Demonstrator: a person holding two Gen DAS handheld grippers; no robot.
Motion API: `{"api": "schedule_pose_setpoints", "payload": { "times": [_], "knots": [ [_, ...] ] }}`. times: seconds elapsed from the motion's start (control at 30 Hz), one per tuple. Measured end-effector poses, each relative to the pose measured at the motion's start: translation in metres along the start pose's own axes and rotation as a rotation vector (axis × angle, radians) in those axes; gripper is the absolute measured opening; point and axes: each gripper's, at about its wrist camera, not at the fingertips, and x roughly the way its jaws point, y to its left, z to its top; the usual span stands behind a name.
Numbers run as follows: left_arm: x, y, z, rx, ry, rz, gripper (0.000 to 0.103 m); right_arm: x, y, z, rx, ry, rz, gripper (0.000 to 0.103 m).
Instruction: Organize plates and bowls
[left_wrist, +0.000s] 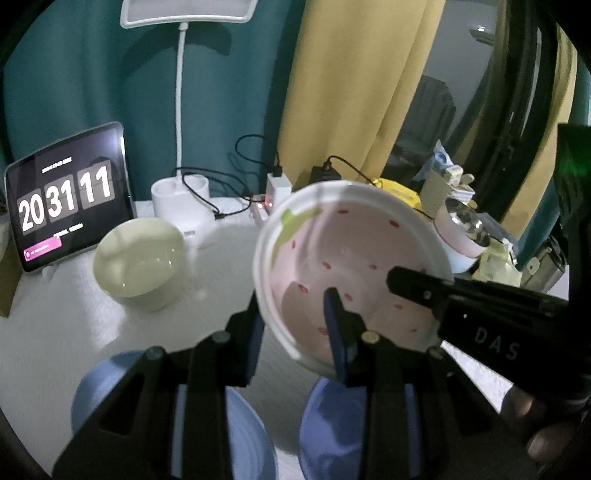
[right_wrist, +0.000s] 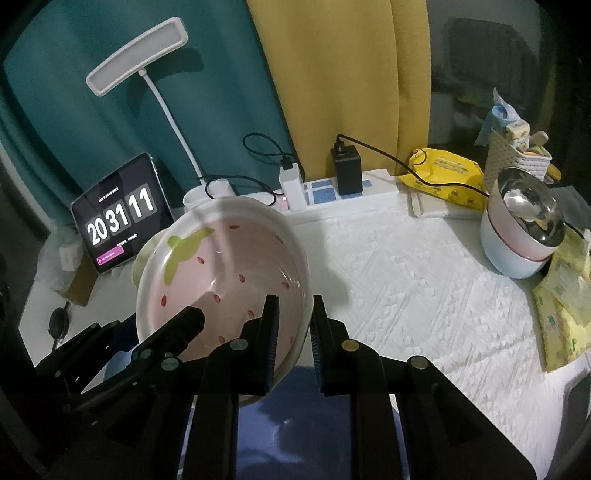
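A pink bowl with a strawberry pattern (left_wrist: 351, 251) hangs tilted above the white table, held from two sides. My left gripper (left_wrist: 293, 310) is shut on its near-left rim, one finger inside and one outside. My right gripper (right_wrist: 295, 299) is shut on the bowl's (right_wrist: 221, 273) right rim in the same way; it reaches in from the right (left_wrist: 406, 280) in the left wrist view. The left gripper (right_wrist: 192, 317) shows at the lower left of the right wrist view. A pale green bowl (left_wrist: 140, 258) stands on the table to the left. A blue plate (left_wrist: 92, 387) and a blue bowl (left_wrist: 332, 424) lie below.
A tablet showing a clock (left_wrist: 66, 199) leans at the back left beside a white desk lamp (right_wrist: 136, 55). A power strip with chargers (right_wrist: 332, 188) runs along the back. At the right stand a steel bowl in stacked pale bowls (right_wrist: 524, 229), yellow packets (right_wrist: 443, 173) and a basket (right_wrist: 517, 155).
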Motion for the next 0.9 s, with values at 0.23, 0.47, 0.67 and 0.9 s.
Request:
{"api": "schedule_pose_setpoints", "payload": {
  "times": [0.23, 0.47, 0.67, 0.9],
  "knots": [
    [-0.008, -0.005, -0.006, 0.008, 0.002, -0.012, 0.032, -0.010, -0.001, -0.009, 0.013, -0.006, 0.001, 0.018],
    [-0.013, -0.012, -0.014, 0.022, 0.010, -0.020, 0.032, -0.019, -0.004, -0.021, 0.023, -0.006, -0.007, 0.018],
    [-0.015, -0.020, -0.024, 0.032, 0.020, -0.024, 0.032, -0.023, -0.008, -0.031, 0.041, 0.002, -0.009, 0.018],
    [-0.018, -0.029, -0.035, 0.054, 0.030, -0.023, 0.032, -0.028, -0.014, -0.045, 0.058, 0.008, -0.008, 0.018]
  ]
}}
